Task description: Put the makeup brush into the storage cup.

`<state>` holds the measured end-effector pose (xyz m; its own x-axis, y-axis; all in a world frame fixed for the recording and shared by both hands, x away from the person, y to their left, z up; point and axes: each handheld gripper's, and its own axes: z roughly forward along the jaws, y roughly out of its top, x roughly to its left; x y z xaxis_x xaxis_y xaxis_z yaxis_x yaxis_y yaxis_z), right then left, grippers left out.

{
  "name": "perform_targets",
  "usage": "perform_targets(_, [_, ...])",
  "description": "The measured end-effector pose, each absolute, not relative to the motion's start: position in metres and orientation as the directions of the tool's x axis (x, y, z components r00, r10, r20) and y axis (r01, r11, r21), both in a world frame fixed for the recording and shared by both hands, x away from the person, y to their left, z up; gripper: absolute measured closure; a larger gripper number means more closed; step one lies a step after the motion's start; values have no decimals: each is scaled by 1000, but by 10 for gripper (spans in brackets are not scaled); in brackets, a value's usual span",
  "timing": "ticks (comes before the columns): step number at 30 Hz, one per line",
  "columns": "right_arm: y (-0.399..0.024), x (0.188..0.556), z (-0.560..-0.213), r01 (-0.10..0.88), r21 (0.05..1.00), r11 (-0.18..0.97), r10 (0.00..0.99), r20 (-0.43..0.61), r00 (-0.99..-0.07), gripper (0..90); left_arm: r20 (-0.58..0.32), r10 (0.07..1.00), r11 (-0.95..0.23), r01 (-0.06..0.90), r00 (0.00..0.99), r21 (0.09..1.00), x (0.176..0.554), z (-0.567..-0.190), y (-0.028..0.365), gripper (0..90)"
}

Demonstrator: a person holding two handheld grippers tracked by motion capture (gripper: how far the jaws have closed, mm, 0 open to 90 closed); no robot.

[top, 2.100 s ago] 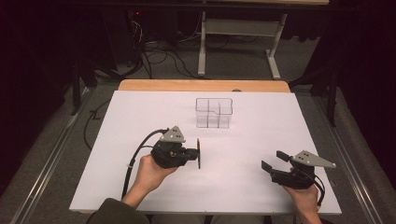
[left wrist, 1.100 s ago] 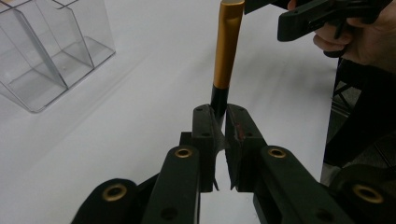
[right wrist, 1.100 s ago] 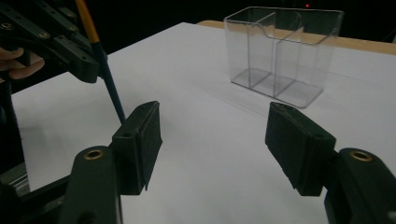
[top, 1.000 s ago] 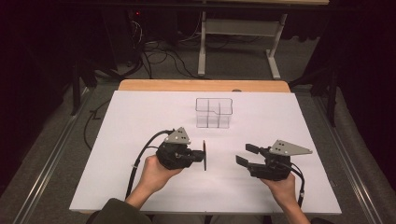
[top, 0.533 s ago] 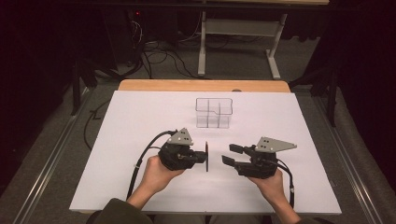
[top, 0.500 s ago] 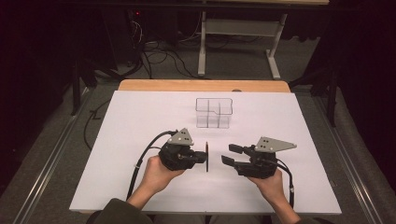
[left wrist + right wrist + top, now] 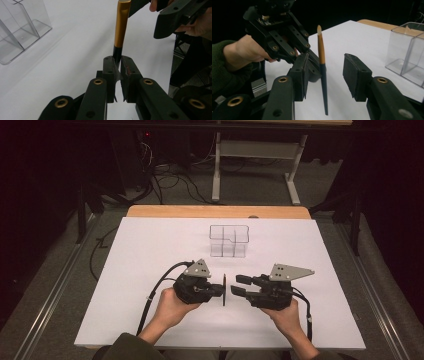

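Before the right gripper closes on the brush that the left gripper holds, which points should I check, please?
1. Left gripper shut on the makeup brush: ok.
2. Brush stands between the right gripper's fingers: ok.
3. Right fingers press on the brush: not ok; its jaws have just been closing, gaps remain on both sides.
4. Bristle tip is free of both grippers: ok.
5. Clear organizer stands apart from both grippers: ok.
6. Grip firm enough for a handover: cannot tell.
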<state>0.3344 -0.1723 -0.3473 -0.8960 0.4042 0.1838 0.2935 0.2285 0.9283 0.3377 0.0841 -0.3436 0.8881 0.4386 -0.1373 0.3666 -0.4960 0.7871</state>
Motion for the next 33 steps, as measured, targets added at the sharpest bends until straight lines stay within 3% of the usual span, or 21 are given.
perform_targets(33, [-149, 340, -345, 303, 916, 263, 371, 194, -908, 752, -122, 424, -510, 348, 897, 787, 334, -342, 80, 829])
